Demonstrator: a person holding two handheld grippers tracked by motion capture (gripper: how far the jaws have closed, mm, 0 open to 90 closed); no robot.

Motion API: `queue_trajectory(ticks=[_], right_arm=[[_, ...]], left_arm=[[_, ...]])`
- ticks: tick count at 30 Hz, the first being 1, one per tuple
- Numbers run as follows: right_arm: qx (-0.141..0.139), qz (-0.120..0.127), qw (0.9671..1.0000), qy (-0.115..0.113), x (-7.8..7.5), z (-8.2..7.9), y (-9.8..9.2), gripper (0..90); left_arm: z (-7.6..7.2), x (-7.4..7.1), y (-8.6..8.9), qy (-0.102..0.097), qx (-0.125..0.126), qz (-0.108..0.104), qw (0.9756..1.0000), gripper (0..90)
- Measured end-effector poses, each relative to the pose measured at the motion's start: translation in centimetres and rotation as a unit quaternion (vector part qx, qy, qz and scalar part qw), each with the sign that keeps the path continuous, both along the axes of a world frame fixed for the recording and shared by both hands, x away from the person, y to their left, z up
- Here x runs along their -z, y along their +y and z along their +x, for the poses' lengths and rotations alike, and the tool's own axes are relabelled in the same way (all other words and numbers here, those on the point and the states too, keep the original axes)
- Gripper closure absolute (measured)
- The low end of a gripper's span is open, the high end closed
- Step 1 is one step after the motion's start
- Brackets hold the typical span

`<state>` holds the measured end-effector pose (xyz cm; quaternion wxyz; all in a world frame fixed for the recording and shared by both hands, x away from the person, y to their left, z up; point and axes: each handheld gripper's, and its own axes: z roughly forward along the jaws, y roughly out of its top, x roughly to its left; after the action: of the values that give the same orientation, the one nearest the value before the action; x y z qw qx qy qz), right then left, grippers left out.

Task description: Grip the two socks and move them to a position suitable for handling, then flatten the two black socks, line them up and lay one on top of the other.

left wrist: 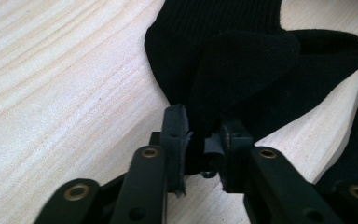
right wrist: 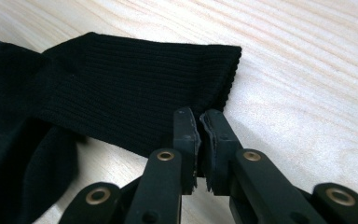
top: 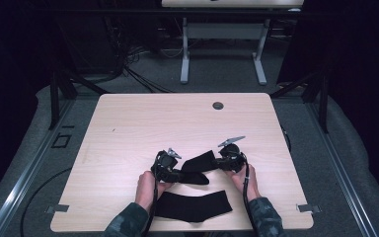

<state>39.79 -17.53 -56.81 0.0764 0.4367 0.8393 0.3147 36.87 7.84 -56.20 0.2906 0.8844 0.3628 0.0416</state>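
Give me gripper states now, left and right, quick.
Left gripper: shut, pinching one end of the black sock.
Right gripper: shut on the same sock's ribbed cuff end.

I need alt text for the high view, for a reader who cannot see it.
A person's two hands each pinch one end of a black sock with a claw, left claw and right claw, over a light wooden table. A second black sock lies flat near the table's front edge.
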Motion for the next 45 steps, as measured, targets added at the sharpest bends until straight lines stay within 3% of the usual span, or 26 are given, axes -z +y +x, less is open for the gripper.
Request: queue_trajectory(ticks=[5, 7, 10, 15, 16, 17, 18, 19, 20, 21, 22, 23, 24, 25, 26, 27, 28, 29, 33, 34, 37, 39, 43, 45], right_arm=[[0.000, 0.000, 1.0000, 0.000, 0.0, 0.0, 0.0, 84.9], [-0.001, -0.002, 1.0000, 0.002, -0.1, 0.0, 0.0, 84.9], [0.001, -0.005, 1.0000, -0.002, -0.2, -0.1, 0.1, 85.4], [0.001, 0.014, 0.9997, -0.017, -1.5, -0.4, -0.2, 85.5], [-0.004, 0.020, 0.9995, -0.022, -2.5, -0.6, -0.2, 85.5], [-0.004, 0.020, 0.9995, -0.022, -2.5, -0.6, -0.2, 85.5], [-0.006, 0.026, 0.9993, -0.028, -2.9, -0.7, -0.1, 85.6], [-0.011, 0.031, 0.9988, -0.037, -3.7, -1.0, 0.2, 85.6], [-0.011, 0.031, 0.9988, -0.037, -3.7, -1.0, 0.2, 85.6], [-0.012, 0.037, 0.9983, -0.043, -4.1, -1.2, 0.4, 85.6], [-0.015, 0.043, 0.9977, -0.050, -4.4, -1.4, 0.5, 85.6], [-0.020, 0.049, 0.9970, -0.057, -5.0, -1.7, 0.7, 85.6], [-0.023, 0.051, 0.9961, -0.068, -5.2, -1.8, 0.8, 85.6], [-0.024, 0.056, 0.9953, -0.075, -5.6, -2.2, 0.9, 85.6], [-0.023, 0.061, 0.9938, -0.090, -6.0, -2.8, 0.7, 85.6], [-0.023, 0.061, 0.9938, -0.090, -6.0, -2.8, 0.7, 85.6], [-0.019, 0.064, 0.9941, -0.085, -5.8, -3.0, 0.1, 85.5], [-0.019, 0.064, 0.9941, -0.085, -5.8, -3.0, 0.1, 85.5], [-0.008, 0.023, 0.9984, -0.051, -3.4, -2.8, -1.1, 85.1], [-0.002, 0.018, 0.9987, -0.048, -3.0, -2.7, -1.3, 85.1], [0.004, 0.008, 0.9993, -0.037, -2.0, -2.5, -2.0, 84.7], [0.007, 0.005, 0.9994, -0.034, -1.6, -2.4, -2.1, 84.6], [0.008, -0.006, 0.9996, -0.025, -1.1, -2.3, -2.4, 84.4], [0.011, -0.006, 0.9996, -0.026, -1.0, -2.2, -2.4, 84.3]], left_arm=[[0.0, 0.0, -0.1, -0.004, -0.002, 0.009, 0.9999, 77.9], [0.0, 0.0, -0.1, -0.004, -0.004, 0.003, 1.0000, 81.9], [-0.2, -0.1, 0.0, -0.015, -0.005, 0.012, 0.9998, 85.2], [0.0, -1.3, 1.0, -0.044, -0.021, 0.009, 0.9988, 85.5], [0.1, -2.0, 1.5, -0.058, -0.029, 0.013, 0.9978, 85.3], [0.1, -2.0, 1.5, -0.058, -0.029, 0.013, 0.9978, 85.3], [0.0, -2.4, 1.6, -0.073, -0.033, 0.019, 0.9966, 85.3], [-0.3, -3.3, 1.8, -0.107, -0.035, 0.046, 0.9925, 85.2], [-0.3, -3.3, 1.8, -0.107, -0.035, 0.046, 0.9925, 85.0], [-0.6, -3.8, 1.8, -0.138, -0.033, 0.075, 0.9870, 85.0], [-1.0, -4.4, 1.7, -0.170, -0.029, 0.103, 0.9796, 84.8], [-1.3, -4.8, 1.6, -0.189, -0.027, 0.119, 0.9743, 83.5], [-1.8, -5.4, 1.4, -0.221, -0.024, 0.140, 0.9650, 81.3], [-2.3, -5.8, 1.2, -0.246, -0.019, 0.151, 0.9572, 77.9], [-3.0, -6.3, 1.0, -0.265, -0.014, 0.162, 0.9505, 62.1], [-3.0, -6.3, 1.0, -0.265, -0.014, 0.162, 0.9505, 56.7], [-3.3, -6.3, 1.0, -0.249, -0.009, 0.157, 0.9557, 49.2], [-3.3, -6.3, 1.0, -0.249, -0.009, 0.157, 0.9557, 43.0], [-3.2, -5.0, 2.1, -0.194, -0.003, 0.127, 0.9727, 33.5], [-3.0, -4.6, 2.7, -0.169, -0.003, 0.106, 0.9799, 31.7], [-2.3, -3.9, 3.5, -0.130, -0.011, 0.082, 0.9880, 29.7], [-1.3, -3.5, 3.7, -0.091, -0.012, 0.045, 0.9947, 29.4], [0.3, -2.6, 3.0, -0.049, 0.002, 0.031, 0.9983, 29.5], [0.7, -2.1, 2.3, -0.041, 0.017, 0.037, 0.9983, 33.0]])
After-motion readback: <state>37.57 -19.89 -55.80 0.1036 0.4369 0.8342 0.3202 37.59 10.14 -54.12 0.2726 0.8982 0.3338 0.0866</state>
